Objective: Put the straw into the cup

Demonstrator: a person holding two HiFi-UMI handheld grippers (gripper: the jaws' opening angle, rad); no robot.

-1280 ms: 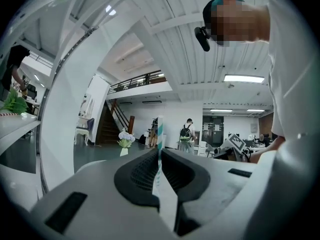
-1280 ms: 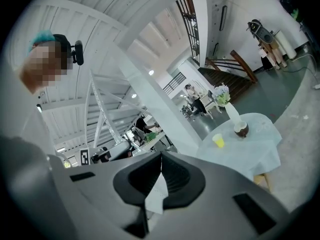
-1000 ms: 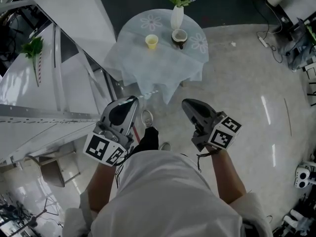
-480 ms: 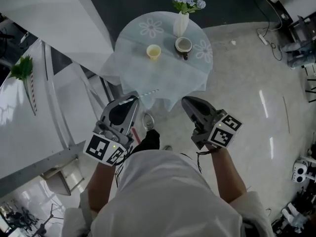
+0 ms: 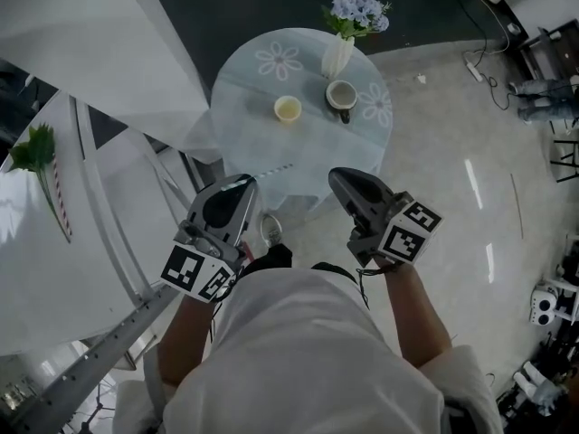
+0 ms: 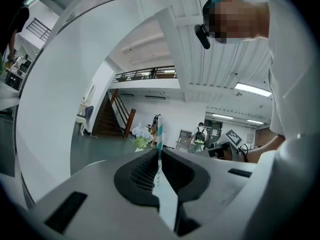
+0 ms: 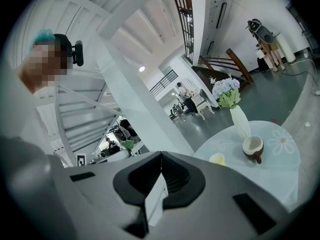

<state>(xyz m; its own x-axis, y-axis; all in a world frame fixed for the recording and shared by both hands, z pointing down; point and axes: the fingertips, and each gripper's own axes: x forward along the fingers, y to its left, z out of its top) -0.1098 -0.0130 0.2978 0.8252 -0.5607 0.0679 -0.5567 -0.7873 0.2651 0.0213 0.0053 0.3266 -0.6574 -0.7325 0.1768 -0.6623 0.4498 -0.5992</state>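
Since the earlier frame the round table (image 5: pixel 237 87) has slid lower in my head view and now sits nearer the two grippers, which I have kept at about the same spot in front of me.

My left gripper (image 5: pixel 248 182) is pinched on the straw (image 5: pixel 275 169). In the left gripper view the straw (image 6: pixel 159 134) is white with teal stripes and stands up from the seam between the closed jaws of the left gripper (image 6: pixel 159 156). In the head view its free end reaches toward the near edge of the table but stays clear of everything on it.

My right gripper (image 5: pixel 336 178) has its jaws pressed together with nothing between them, as the right gripper view (image 7: pixel 161 155) shows. It hovers beside the left one, short of the table.

On the pale flower-print cloth stands the yellow cup (image 5: pixel 288 108), upright and open. It is well apart from the straw. Just to its right is a brown mug (image 5: pixel 342 95) with a white inside. Behind the mug a white vase (image 5: pixel 337 56) holds pale blue flowers (image 5: pixel 358 7). The right gripper view shows the same yellow cup (image 7: pixel 217 158), mug (image 7: pixel 252 147) and vase (image 7: pixel 240 122) on the table (image 7: pixel 280 171).
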